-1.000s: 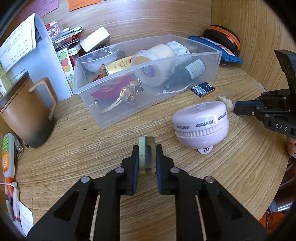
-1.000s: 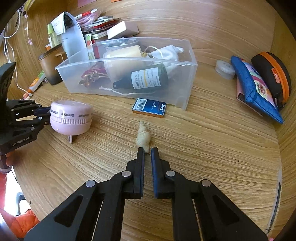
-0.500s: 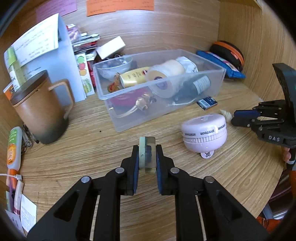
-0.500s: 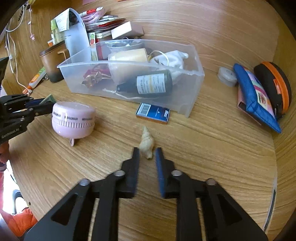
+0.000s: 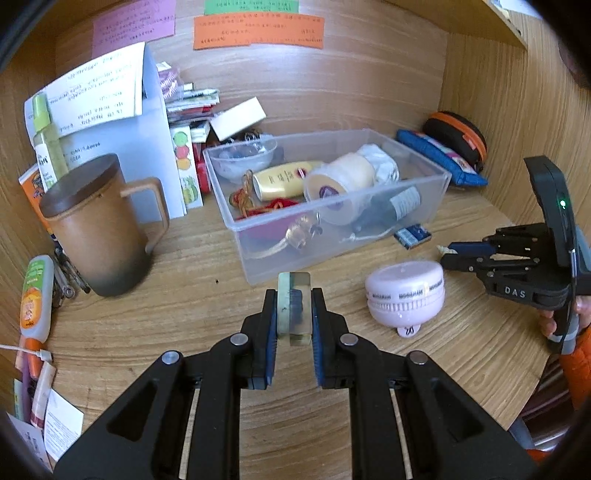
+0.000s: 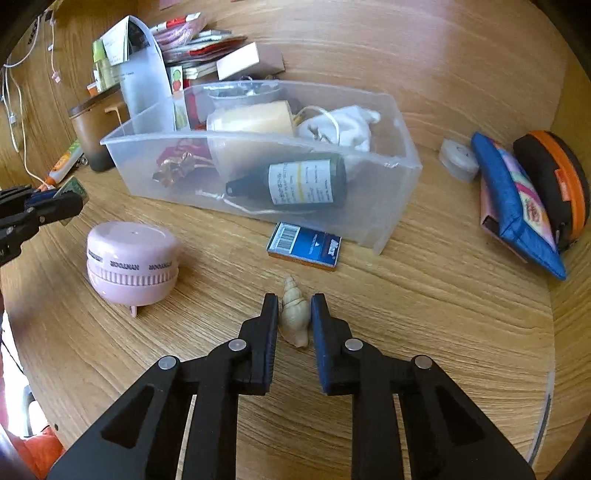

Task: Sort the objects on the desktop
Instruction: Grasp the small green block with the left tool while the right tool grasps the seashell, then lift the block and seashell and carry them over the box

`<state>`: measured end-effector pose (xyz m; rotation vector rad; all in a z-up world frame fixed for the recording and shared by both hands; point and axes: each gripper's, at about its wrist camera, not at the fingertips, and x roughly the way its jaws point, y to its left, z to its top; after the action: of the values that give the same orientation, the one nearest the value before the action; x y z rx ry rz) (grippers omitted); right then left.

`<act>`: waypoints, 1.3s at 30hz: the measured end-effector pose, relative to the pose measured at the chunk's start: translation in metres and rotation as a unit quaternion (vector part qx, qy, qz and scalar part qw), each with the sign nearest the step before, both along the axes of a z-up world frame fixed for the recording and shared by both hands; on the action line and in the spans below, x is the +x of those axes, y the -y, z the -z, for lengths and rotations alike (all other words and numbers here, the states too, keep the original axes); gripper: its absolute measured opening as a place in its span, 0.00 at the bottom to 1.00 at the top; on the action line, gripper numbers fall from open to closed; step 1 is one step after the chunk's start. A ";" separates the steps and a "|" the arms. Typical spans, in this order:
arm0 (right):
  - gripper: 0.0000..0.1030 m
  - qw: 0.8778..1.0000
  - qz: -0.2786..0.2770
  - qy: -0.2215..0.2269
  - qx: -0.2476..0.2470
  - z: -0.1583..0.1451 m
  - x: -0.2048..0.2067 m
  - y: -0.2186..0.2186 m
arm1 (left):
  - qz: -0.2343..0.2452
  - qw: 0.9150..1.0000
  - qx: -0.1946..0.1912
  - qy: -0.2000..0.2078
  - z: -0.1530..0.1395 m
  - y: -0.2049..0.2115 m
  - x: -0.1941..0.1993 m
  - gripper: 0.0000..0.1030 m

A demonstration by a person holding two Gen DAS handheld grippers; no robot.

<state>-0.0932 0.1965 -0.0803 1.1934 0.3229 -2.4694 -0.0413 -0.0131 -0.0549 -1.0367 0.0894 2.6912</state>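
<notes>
Stuck on the wooden back wall: an orange note [image 5: 258, 32], a pink note [image 5: 133, 23], a green note [image 5: 251, 5]. Stood at left: a lidded brown mug [image 5: 96, 236]. Lay near it: a white cable [image 5: 22, 349].

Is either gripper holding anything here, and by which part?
The left gripper clamps a small translucent block by its two flat sides. The right gripper is open around the seashell, not gripping it.

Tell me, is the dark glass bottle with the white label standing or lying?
Lying. The dark glass bottle with the white label rests on its side inside the clear plastic bin.
</notes>
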 end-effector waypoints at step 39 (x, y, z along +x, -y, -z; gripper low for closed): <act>0.16 0.989 -0.104 -0.097 -0.032 -0.081 -0.041 0.085 | 0.014 1.000 0.006 -0.028 -0.046 -0.003 -0.068 0.15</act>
<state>-0.1346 0.1117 0.0005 0.8499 0.3968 -2.3958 -0.1093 -0.0105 -0.0087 -0.9503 0.0972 2.6930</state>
